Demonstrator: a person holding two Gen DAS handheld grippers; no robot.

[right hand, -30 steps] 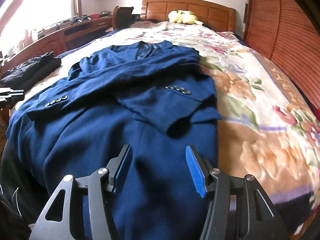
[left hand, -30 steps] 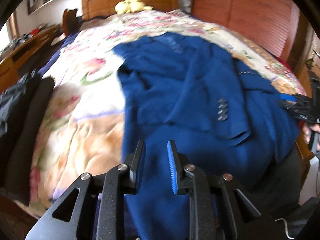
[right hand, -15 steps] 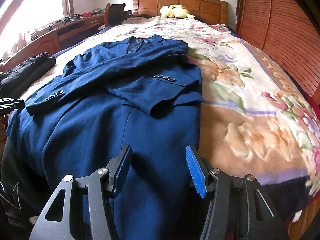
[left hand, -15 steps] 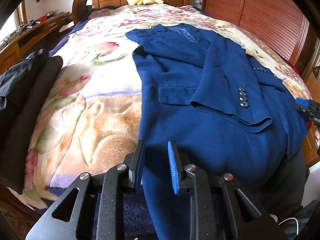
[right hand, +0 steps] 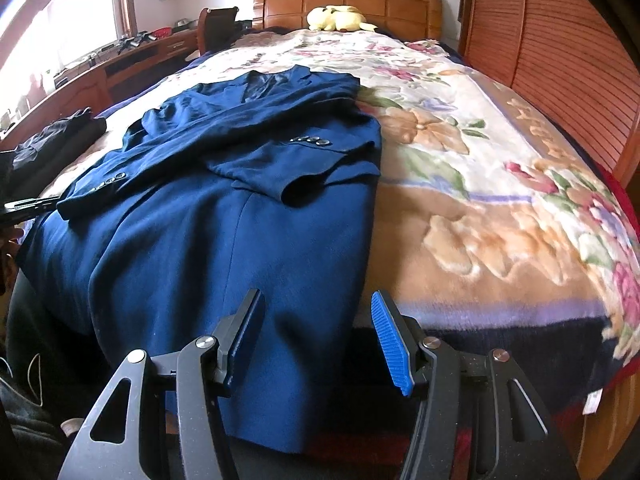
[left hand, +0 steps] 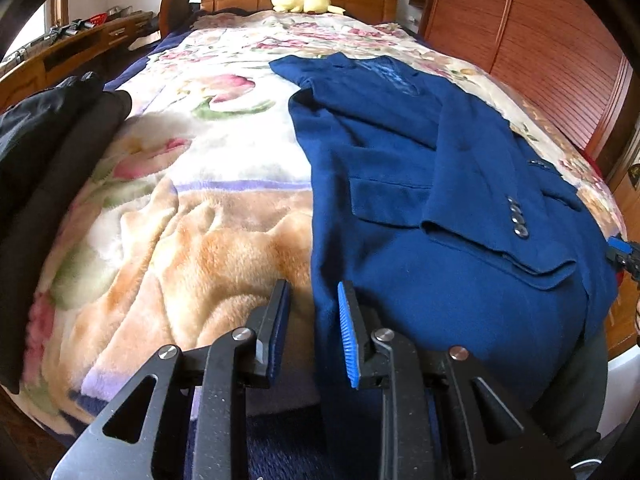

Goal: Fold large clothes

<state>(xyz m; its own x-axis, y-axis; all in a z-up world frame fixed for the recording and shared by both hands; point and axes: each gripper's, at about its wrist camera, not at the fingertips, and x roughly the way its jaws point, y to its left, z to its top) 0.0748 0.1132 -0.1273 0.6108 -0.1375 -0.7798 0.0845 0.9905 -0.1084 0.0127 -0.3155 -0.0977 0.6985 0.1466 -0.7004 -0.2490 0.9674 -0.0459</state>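
A dark blue blazer (left hand: 400, 152) lies flat on the bed, collar toward the headboard, both sleeves folded across its front, its hem hanging over the near edge. My left gripper (left hand: 314, 292) is open at the hem's left side. The blazer's left edge runs between its fingers without being pinched. My right gripper (right hand: 316, 300) stands open wider at the hem's right side, the blazer (right hand: 224, 240) and its right edge showing in the gap. Each gripper shows at the rim of the other view: right gripper (left hand: 622, 252), left gripper (right hand: 28, 206).
A floral plush blanket (left hand: 200, 220) covers the bed. Dark folded clothes (left hand: 48, 152) lie along its left side. A yellow plush toy (left hand: 304, 0) sits by the wooden headboard (right hand: 348, 0). A slatted wooden wall (left hand: 540, 60) runs along the right, a desk (left hand: 80, 44) along the left.
Both grippers slid apart along the hem: the left from over the blazer to its left edge and lower, the right toward its right edge. Neither grips the cloth.
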